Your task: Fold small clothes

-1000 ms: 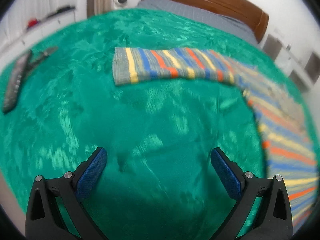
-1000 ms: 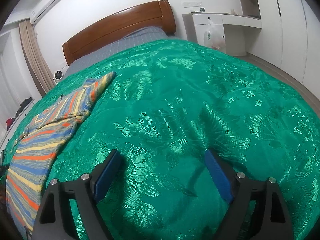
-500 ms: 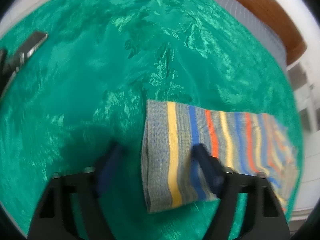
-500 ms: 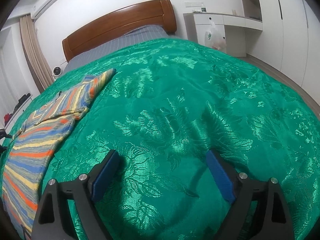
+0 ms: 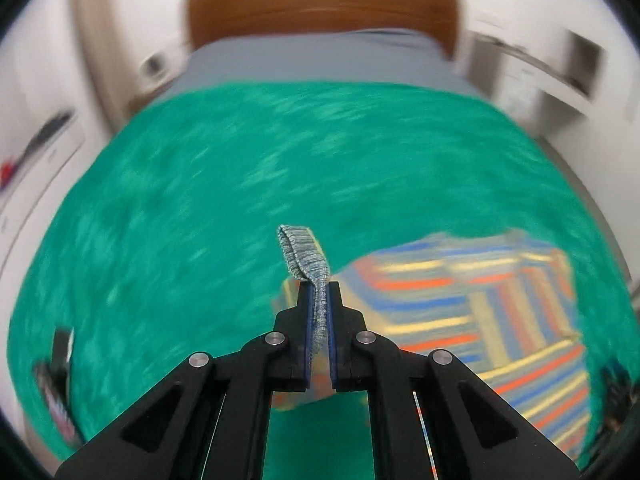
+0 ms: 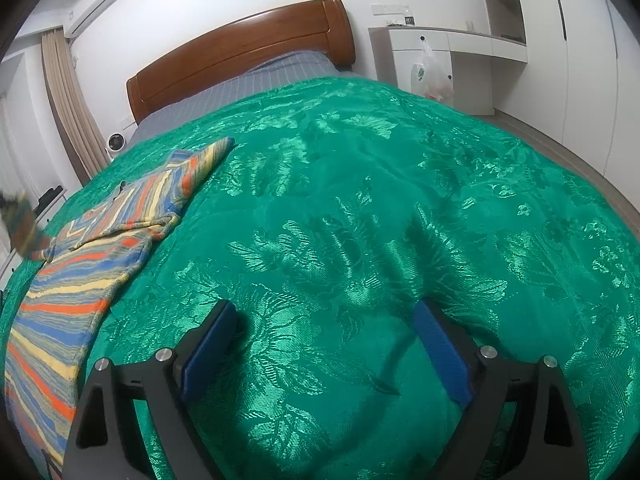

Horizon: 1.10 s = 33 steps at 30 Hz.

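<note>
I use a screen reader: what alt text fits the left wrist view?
The left gripper is shut on the cuff of a striped sweater lying on a green bedspread. A wooden headboard is beyond; everything is motion-blurred.

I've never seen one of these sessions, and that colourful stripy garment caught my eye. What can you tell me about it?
The striped knit garment looks like a soft sweater, banded in orange, blue, yellow and grey. It lies mostly flat on the green bedspread, with one sleeve reaching toward the headboard. The left tool has just closed on a grey ribbed cuff, which sticks up beyond its tips. The right tool is open, over the bedspread beside it, and not touching it.
</note>
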Tool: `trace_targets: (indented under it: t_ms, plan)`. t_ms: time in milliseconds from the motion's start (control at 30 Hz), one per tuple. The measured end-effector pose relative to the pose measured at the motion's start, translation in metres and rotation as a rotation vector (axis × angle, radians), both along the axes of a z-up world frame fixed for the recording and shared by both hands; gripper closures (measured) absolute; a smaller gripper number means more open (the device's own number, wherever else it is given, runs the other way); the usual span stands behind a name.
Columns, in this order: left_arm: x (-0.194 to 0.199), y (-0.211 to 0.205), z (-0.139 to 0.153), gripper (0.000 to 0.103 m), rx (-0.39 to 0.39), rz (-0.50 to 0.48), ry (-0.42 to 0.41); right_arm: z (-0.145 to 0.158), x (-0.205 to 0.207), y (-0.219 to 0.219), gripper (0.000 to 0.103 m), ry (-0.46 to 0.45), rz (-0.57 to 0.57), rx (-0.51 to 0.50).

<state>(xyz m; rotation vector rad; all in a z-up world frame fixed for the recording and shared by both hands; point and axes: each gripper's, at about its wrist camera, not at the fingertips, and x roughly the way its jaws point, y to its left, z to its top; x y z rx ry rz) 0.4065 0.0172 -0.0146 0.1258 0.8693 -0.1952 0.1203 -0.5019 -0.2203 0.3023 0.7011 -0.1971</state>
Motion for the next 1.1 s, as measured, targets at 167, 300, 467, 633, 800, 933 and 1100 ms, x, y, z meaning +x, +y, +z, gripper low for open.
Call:
trace_targets:
  t_ms: [167,300,467,633,800,933,1100]
  plan:
    - [-0.007,-0.121,-0.018,0.098,0.037,-0.181,0.010,0.000,0.000,0.000,0.013,0.000,0.000,0.000]
    - [-0.031,-0.195,-0.069,0.092,0.072,-0.266,0.055,0.000,0.000,0.000,0.012,-0.001,0.002,0.001]
    - [-0.086,-0.226,-0.115,0.038,0.079,-0.328,0.117,0.000,0.000,0.000,0.012,-0.001,0.001,0.001]
    - [-0.124,-0.178,-0.106,0.027,0.032,-0.388,0.047,0.000,-0.001,0.000,0.012,-0.001,0.001,0.001]
    - [-0.101,-0.076,-0.109,0.025,0.056,-0.193,0.041,0.001,0.000,0.001,0.011,0.001,0.005,-0.003]
    - [-0.079,-0.025,-0.133,0.028,0.070,-0.110,0.078,0.001,0.002,0.002,0.011,0.003,0.006,-0.007]
    - [-0.060,-0.030,-0.154,0.050,0.086,-0.097,0.063,0.001,0.004,0.003,0.011,0.006,0.006,-0.011]
